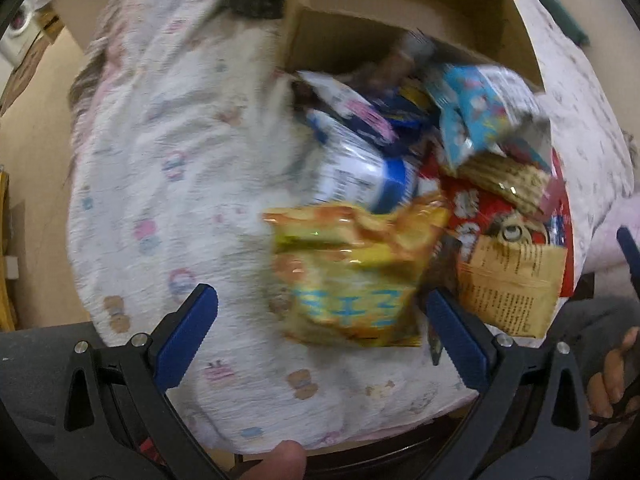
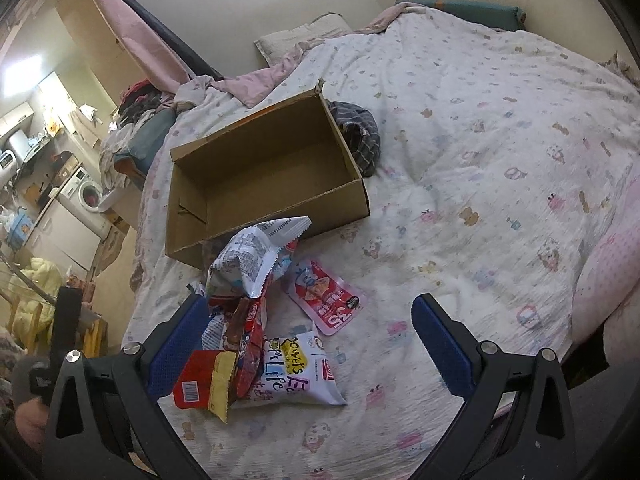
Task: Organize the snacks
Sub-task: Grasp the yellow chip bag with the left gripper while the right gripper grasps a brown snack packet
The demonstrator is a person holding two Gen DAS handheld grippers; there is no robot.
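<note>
I count one cardboard box lying open and empty on the printed bed quilt, and a single heap of snack packets spilling from just in front of its near wall; the heap overlaps too much for a firm total, but from my right wrist view I can pick out five: a silver-white crimped bag propped highest, a pink pouch lying flat beside it, a white bag with yellow lettering, a dark red wrapper, and a red-and-yellow packet nearest me. My left view is motion-blurred, yet it shows a yellow crinkled bag, a blue-and-white packet, a light blue cartoon bag and a red bag with a tan text panel. My left gripper hangs over the quilt with its blue pads wide apart, the yellow bag lying between and beyond them, nothing clamped. My right gripper is likewise spread wide and empty, angled down at the heap, its left pad touching or just over the red packets; I cannot tell which. A checked grey cloth lies behind the box.
</note>
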